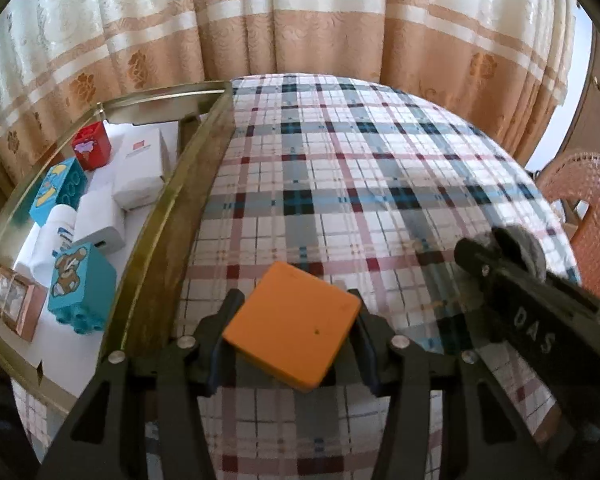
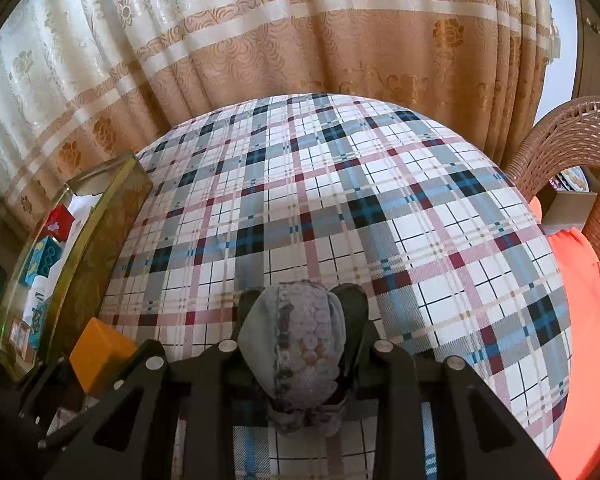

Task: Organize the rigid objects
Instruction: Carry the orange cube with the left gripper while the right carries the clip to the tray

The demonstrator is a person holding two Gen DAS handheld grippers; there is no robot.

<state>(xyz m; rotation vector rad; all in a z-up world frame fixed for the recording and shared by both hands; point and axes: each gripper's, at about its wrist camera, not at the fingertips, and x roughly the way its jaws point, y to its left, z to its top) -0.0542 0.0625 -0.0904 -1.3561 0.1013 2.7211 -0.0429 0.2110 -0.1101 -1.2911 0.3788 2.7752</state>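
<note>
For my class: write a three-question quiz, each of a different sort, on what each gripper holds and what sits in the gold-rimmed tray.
1. True or false: the left gripper is shut on an orange square box.
2. Which thing does the right gripper hold? A) a red block B) a grey sequinned pouch C) a white charger
3. Fill in: the gold-rimmed tray stands to the ___ of the plaid tablecloth in the left wrist view.

Key: 1 true; 2 B; 3 left.
</note>
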